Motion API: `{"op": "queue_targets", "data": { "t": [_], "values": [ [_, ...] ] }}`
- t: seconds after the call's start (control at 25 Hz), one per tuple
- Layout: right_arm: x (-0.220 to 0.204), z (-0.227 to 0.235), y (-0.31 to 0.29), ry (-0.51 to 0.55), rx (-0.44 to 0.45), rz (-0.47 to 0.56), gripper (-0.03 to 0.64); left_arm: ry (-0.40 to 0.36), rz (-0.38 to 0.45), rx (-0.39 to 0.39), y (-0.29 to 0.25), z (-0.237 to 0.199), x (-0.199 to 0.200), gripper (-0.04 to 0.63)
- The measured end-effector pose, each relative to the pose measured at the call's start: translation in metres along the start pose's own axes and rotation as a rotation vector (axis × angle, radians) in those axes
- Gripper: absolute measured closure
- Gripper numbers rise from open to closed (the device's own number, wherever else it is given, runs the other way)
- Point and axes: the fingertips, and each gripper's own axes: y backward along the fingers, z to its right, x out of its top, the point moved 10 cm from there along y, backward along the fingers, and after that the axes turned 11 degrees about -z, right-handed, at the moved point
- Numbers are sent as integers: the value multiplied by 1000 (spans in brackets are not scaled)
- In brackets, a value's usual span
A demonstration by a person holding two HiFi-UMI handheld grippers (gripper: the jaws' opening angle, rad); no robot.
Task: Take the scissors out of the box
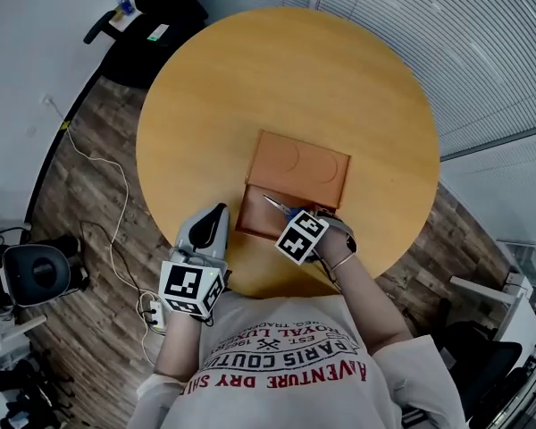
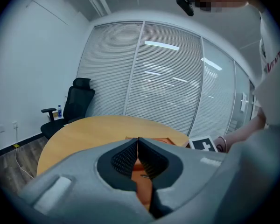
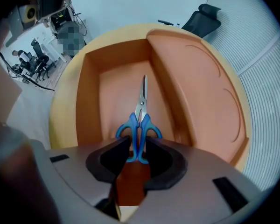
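An orange box (image 1: 250, 214) lies open on the round wooden table (image 1: 205, 105), its lid (image 1: 302, 164) folded back on the far side. Blue-handled scissors (image 3: 140, 125) lie in the box tray (image 3: 113, 85), blades pointing away from me. My right gripper (image 3: 136, 141) points straight down into the tray, its jaws closed against the handle ends. In the head view the blade (image 1: 274, 204) shows beside its marker cube (image 1: 302, 237). My left gripper (image 1: 216, 217) hovers at the box's left front corner, shut and holding nothing; its own view looks level across the box (image 2: 144, 141).
A black office chair (image 1: 152, 25) with a bottle (image 1: 123, 4) on a side surface stands beyond the table's far left. Cables (image 1: 107, 204) and camera gear (image 1: 31, 275) lie on the wood floor at left. Window blinds (image 2: 168, 78) fill the far wall.
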Motion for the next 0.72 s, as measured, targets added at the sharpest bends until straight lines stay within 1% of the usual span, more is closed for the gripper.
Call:
{"op": "queue_targets", "data": {
  "t": [0.2,0.44,0.56,0.64,0.72],
  "values": [
    [-1,5,0,-9,29,-5,502,-23,-25,-48,-11,-3,9,583],
    [-5,-1,0,43,-9,9,523,-60,-32,-100,-17,-5,19,584],
    [-9,1,2,36,-9,16,526,-80,-30,-110,-17,-7,25,584],
    [-9,0,2,37,-13,19,528,-81,-31,-105,-14,-13,25,584],
    [-11,-1,3,44,-35,14,528,-74,-32,-98,-11,-18,25,584]
  ]
}}
